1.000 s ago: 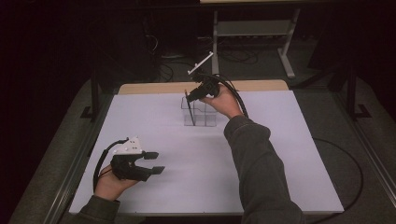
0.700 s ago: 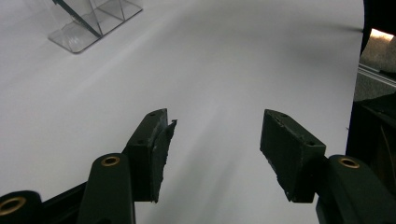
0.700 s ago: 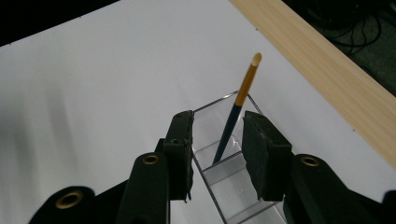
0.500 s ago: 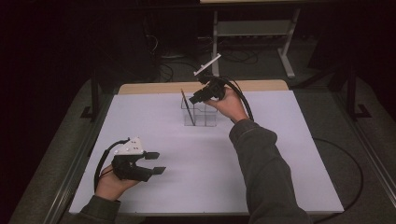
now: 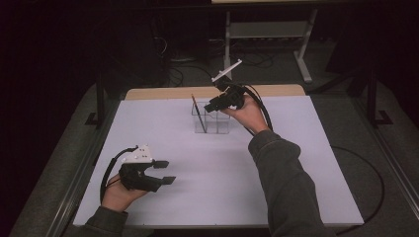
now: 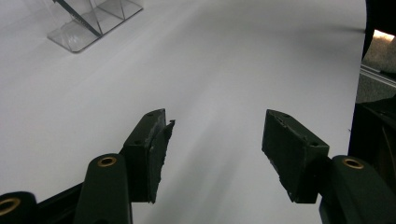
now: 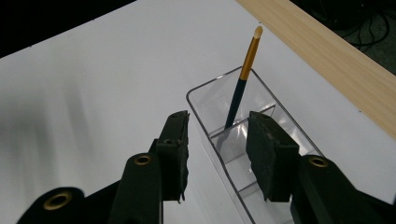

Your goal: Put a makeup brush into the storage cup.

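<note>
Beyond the right gripper [image 7: 217, 154] jaws, just opening, empty | brush [image 7: 240, 81] upright in clear organizer [image 7: 205, 100] | left gripper [image 6: 215, 158] jaws wide

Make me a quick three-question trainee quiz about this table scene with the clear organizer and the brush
1. True or false: the brush lies flat on the table.
2. Which compartment of the clear organizer holds the brush: A) an end one, B) the middle one, C) none?
3. What is between the jaws of the left gripper?

Key
1. False: it stands leaning in the organizer, tip up.
2. A: in the right gripper view it sits in the far end compartment.
3. Nothing: the jaws stand open over bare white table. The right gripper, whose jaws have just been opening, also holds nothing.
</note>
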Tool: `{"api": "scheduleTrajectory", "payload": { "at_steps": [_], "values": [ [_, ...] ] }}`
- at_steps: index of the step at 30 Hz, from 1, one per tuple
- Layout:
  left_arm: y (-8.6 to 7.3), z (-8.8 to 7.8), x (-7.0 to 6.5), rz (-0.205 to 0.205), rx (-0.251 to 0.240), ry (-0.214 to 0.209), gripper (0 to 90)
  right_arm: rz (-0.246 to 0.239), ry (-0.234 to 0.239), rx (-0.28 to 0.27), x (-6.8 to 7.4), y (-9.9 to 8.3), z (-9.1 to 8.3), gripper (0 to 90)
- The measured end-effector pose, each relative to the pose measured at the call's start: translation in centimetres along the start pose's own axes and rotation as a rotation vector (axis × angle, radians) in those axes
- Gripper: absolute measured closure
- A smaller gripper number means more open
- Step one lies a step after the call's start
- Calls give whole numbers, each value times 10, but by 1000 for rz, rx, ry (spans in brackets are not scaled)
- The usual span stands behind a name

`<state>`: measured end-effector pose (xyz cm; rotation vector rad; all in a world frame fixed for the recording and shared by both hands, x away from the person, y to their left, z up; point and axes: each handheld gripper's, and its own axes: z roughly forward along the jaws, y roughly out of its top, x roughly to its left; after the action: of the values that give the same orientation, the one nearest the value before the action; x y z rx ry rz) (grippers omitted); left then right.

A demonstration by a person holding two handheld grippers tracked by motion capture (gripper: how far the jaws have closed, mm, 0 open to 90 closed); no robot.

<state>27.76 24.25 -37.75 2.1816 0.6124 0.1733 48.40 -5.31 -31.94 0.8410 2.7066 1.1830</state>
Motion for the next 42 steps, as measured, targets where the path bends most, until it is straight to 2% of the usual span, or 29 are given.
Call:
{"api": "scheduleTrajectory", "payload": {
  "at_steps": [6,10,17,18,23,24,28,32,33,34,37,38,41,42],
  "values": [
    [0,1,0,3,11,1,391,0,-4,-8,0,-4,-5,557],
    [1,1,-1,4,8,2,381,21,10,-18,0,-9,-8,535],
    [0,3,1,21,17,-1,372,29,23,-35,3,-19,-12,505],
    [0,3,1,19,16,-1,371,9,24,-34,1,-21,-12,504],
    [-2,4,3,-9,3,-5,366,35,27,-48,4,-29,-18,492],
    [-2,4,2,-8,4,-4,364,18,26,-50,2,-30,-19,489],
    [-1,5,1,-1,11,-5,359,32,29,-46,1,-37,-24,475],
    [-1,4,3,11,4,-1,357,33,21,-51,2,-42,-28,469],
    [-1,4,2,3,7,-2,356,20,18,-57,0,-45,-28,467],
    [-2,4,1,-11,0,-5,355,23,14,-56,0,-47,-28,467],
    [-1,5,1,-5,5,-6,353,38,21,-45,-3,-54,-30,454],
    [0,5,2,4,10,-6,353,37,18,-47,-3,-56,-31,453],
    [0,6,1,-3,5,-7,350,41,15,-58,-4,-63,-34,436],
    [0,6,1,6,11,-9,349,55,22,-62,-3,-65,-36,435]
  ]
}}
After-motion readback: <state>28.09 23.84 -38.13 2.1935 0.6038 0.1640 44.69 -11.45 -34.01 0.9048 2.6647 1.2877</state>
